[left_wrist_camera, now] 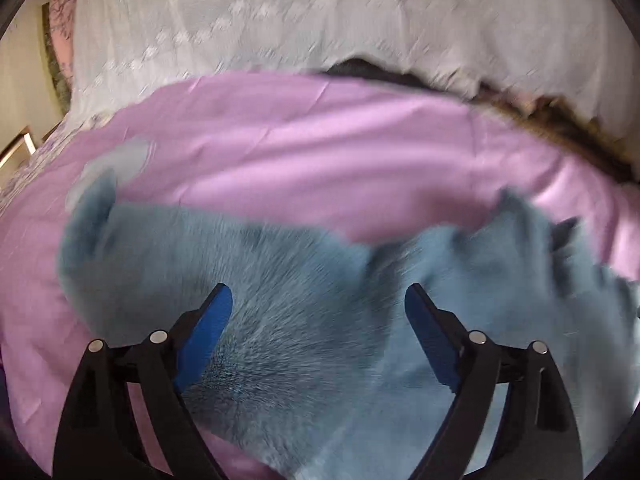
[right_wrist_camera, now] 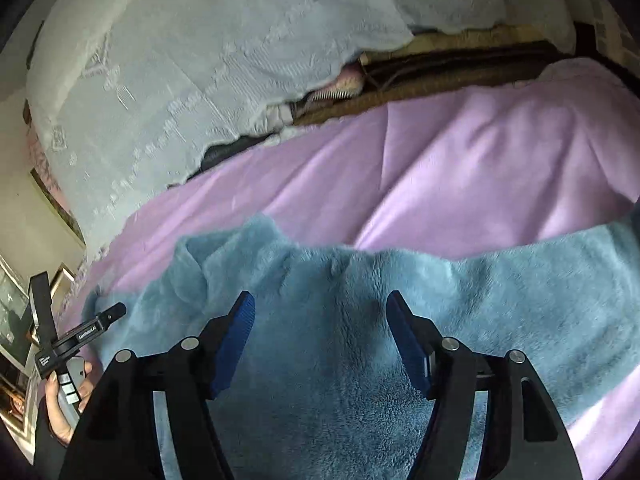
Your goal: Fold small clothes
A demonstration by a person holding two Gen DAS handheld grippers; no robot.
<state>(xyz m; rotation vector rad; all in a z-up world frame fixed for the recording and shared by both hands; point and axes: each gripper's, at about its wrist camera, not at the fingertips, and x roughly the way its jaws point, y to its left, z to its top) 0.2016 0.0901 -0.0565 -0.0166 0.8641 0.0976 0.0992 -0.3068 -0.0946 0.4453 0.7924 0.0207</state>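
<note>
A fluffy blue garment (left_wrist_camera: 288,280) lies spread on a pink bedsheet (left_wrist_camera: 280,152). In the left wrist view it is blurred by motion. My left gripper (left_wrist_camera: 318,300) is open just above the garment, with nothing between its blue pads (left_wrist_camera: 208,328). In the right wrist view the same blue garment (right_wrist_camera: 340,344) lies flat across the pink sheet (right_wrist_camera: 460,168). My right gripper (right_wrist_camera: 320,312) is open over its middle, empty. The left gripper's body (right_wrist_camera: 80,336), held by a hand, shows at the left edge of the right wrist view.
A white embroidered cover (left_wrist_camera: 280,12) lies at the far side of the bed, also seen in the right wrist view (right_wrist_camera: 180,60). A dark gap with a brown mat (right_wrist_camera: 440,76) runs between cover and sheet. Floor and furniture (right_wrist_camera: 16,320) show at left.
</note>
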